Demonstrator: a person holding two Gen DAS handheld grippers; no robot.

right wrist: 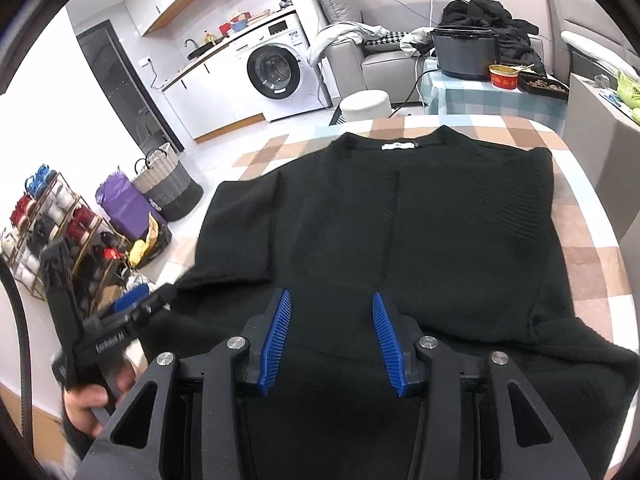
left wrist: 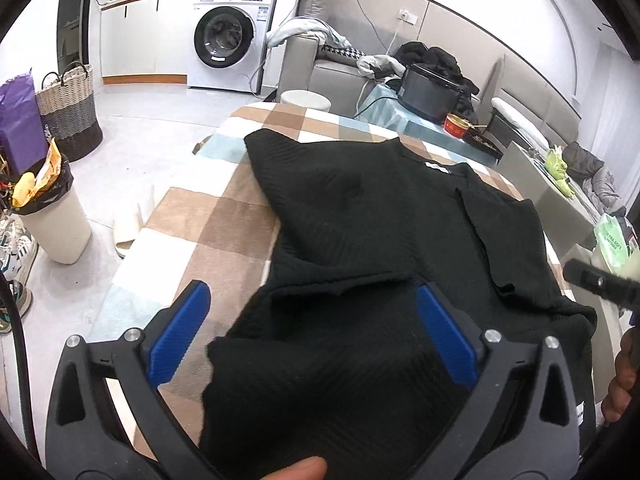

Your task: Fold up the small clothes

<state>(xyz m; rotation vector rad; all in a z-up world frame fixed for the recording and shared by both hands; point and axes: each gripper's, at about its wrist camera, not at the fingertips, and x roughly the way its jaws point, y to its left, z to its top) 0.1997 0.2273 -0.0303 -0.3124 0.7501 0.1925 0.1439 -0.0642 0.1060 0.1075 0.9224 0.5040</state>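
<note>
Folding the black sweater (right wrist: 400, 232), spread collar-far across the checkered table (right wrist: 592, 264), should go cleanly if the left tongs (left wrist: 312, 328), jaws apart over the near left hem, and the equally open right tongs (right wrist: 330, 340) grip together.

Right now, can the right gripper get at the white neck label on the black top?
Probably yes. The right gripper is open over the hem of the black top, and the white neck label lies exposed at the far collar. Nothing sits on the fabric between them; it needs a forward reach across the garment.
</note>
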